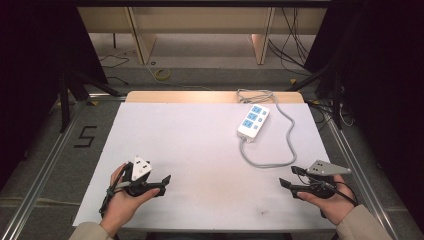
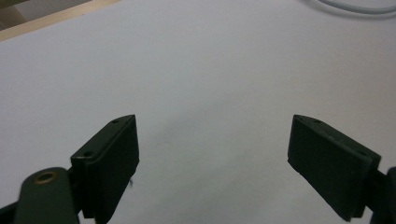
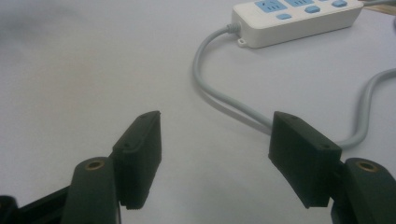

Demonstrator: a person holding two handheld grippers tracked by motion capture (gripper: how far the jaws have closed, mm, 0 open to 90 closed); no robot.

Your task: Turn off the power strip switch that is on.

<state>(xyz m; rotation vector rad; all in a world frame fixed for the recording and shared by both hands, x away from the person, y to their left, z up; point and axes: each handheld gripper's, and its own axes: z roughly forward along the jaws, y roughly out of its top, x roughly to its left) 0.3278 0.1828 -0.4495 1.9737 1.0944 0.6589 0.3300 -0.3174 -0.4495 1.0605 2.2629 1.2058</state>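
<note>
Jaws of my right gripper [image 3: 215, 140] and left gripper [image 2: 212, 149] gape, empty; power strip [image 1: 253, 120] lies apart — its looping cord [image 3: 224, 100] could snag my reach.

I'm looking at a table [image 1: 150, 96] with a white sheet [image 1: 190, 150] covering most of it, bare wood along the far edge. A white power strip [image 1: 253, 121] lies toward the far right, its grey cable [image 1: 270, 162] looping across the sheet.

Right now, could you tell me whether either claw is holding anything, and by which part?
Nothing is held: the left claw and right claw are open over bare table.
</note>
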